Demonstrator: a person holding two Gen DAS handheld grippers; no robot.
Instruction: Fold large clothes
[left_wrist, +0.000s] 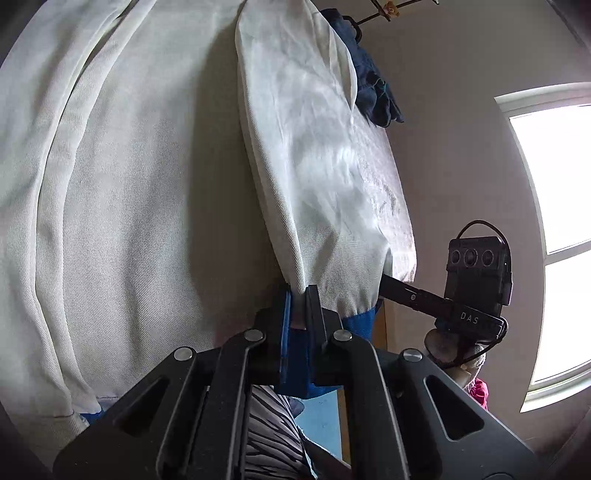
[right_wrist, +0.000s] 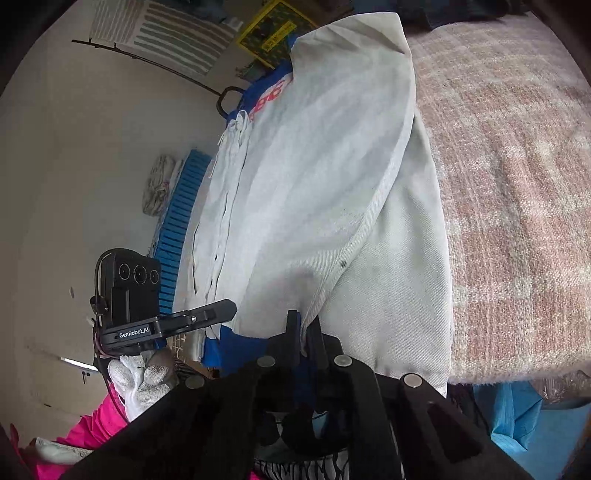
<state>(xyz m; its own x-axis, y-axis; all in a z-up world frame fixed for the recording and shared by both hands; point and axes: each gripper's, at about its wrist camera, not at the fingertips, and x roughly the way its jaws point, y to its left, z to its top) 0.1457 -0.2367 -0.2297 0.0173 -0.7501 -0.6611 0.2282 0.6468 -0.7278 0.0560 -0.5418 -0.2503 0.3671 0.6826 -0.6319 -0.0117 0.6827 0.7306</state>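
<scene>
Between the left claw (left_wrist: 298, 295) pads: white garment (left_wrist: 155, 192) hem, pinched tight. Right claw (right_wrist: 303, 320) likewise clamped on the hem, both angled down. Garment lies spread on the bed's pink blanket (right_wrist: 517, 192); gloved hand (right_wrist: 142, 373) grips the handle.

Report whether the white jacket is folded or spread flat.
Partly folded: the white jacket lies on the blanket, one sleeve doubled over its body.

"DAS" and "GenRobot.AI" on the black camera mounts (left_wrist: 471, 319) (right_wrist: 135, 334)
</scene>
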